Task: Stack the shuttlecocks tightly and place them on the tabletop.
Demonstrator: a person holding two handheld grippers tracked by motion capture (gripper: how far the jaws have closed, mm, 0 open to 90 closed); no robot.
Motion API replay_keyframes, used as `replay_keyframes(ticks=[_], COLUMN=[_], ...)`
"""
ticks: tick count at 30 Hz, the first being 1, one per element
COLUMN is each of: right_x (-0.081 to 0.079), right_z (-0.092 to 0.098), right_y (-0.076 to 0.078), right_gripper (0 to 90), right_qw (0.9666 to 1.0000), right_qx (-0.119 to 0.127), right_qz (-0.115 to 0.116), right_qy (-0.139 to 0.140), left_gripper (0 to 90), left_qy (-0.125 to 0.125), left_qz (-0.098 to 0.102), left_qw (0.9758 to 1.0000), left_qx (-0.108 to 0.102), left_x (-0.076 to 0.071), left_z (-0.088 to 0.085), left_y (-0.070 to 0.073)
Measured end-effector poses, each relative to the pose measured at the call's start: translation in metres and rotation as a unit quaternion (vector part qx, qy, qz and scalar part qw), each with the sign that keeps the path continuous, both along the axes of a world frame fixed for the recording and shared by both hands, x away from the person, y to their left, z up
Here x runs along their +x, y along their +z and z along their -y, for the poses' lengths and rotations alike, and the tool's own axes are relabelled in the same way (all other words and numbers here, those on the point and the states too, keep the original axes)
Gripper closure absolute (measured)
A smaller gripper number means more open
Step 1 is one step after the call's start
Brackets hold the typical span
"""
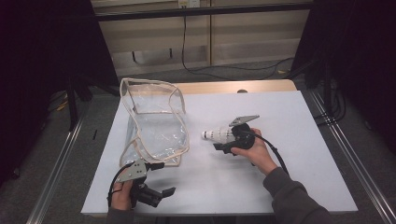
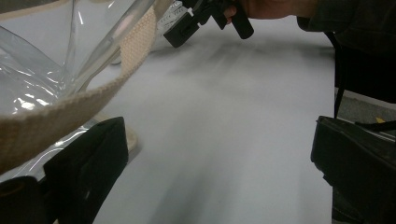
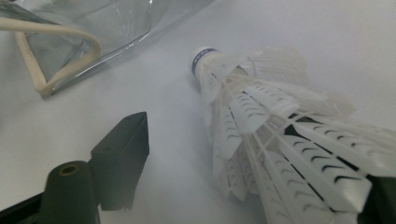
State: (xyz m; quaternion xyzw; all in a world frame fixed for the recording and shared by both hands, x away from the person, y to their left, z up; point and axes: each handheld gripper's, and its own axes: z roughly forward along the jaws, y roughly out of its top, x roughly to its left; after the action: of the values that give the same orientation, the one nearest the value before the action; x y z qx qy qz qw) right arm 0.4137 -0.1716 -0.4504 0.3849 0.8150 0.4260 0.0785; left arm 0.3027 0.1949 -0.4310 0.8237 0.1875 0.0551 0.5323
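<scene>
Shuttlecock [image 3: 261, 140] skirt hides one jaw of the open right hand-held gripper [image 3: 247, 186]; left hand-held gripper [image 2: 219, 177] gapes.

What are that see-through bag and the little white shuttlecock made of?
The bag looks like clear, glossy soft plastic, since it creases and glints, edged with cream woven fabric trim. The shuttlecock seems to be matte white moulded plastic, with a ribbed, slotted skirt; its rounded tip's material is unclear.

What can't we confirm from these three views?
- Shuttlecocks, right gripper view: count unclear, skirts overlap; bottom edge cuts them off.
- Right gripper, high view: grip contact too small to tell.
- Clear bag: contents unreadable through glare.
- Left gripper: jaws apart, bag strap blurred.
</scene>
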Motion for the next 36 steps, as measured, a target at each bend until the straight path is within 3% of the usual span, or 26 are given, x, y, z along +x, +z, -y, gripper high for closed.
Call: replay_keyframes(ticks=[5, 15, 27, 36], right_x=[0.0013, 0.0028, 0.0057, 0.0065], right_z=[-0.0022, -0.0061, -0.0069, -0.005], right_y=[-0.0009, -0.0016, -0.0025, -0.0015], right_gripper=[28.5, 33.6, 52.8, 75.8], right_qw=[0.9998, 0.9996, 0.9988, 0.999], right_qx=[-0.006, -0.01, -0.01, -0.006], right_qz=[0.001, 0.005, 0.01, 0.011], right_qy=[-0.018, -0.025, -0.048, -0.043], left_gripper=[4.1, 4.1, 4.1, 4.1], left_qy=[0.0, 0.0, 0.0, 0.0], left_qz=[0.0, 0.001, 0.001, 0.0], left_qw=[1.0, 1.0, 1.0, 1.0], left_qx=[0.0, 0.001, -0.001, -0.001], left_x=[0.0001, 0.0004, 0.0012, 0.0012], left_z=[0.0001, -0.0004, -0.0002, -0.0002], left_y=[0.0, 0.0, -0.0006, -0.0007])
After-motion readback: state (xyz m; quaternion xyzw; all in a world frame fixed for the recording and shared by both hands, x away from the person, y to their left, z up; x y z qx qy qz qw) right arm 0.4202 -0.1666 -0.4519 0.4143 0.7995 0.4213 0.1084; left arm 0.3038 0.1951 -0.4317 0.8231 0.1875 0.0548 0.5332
